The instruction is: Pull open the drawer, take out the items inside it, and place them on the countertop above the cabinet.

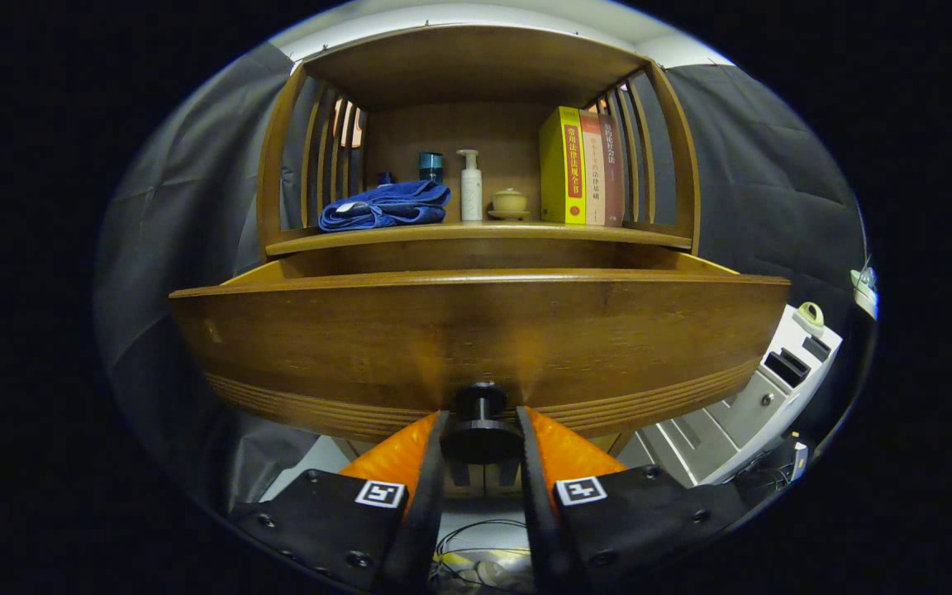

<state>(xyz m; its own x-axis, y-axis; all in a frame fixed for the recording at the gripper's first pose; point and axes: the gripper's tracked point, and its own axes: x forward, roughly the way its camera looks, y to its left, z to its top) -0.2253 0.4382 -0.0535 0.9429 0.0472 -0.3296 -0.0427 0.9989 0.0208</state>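
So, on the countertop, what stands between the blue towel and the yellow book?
In the gripper view, a white pump bottle and a small lidded pot stand between the blue towel and the yellow book. The gripper clasps the drawer knob.

Brown wooden drawer (476, 330), dark knob (482, 417), blue towel (385, 207), yellow book (563, 165).

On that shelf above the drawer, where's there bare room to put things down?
The countertop is bare along its front edge, widest ahead of the white pump bottle and small lidded pot. The left end is taken by the folded blue towel, the right by upright books. The gripper has its fingers closed on the drawer knob.
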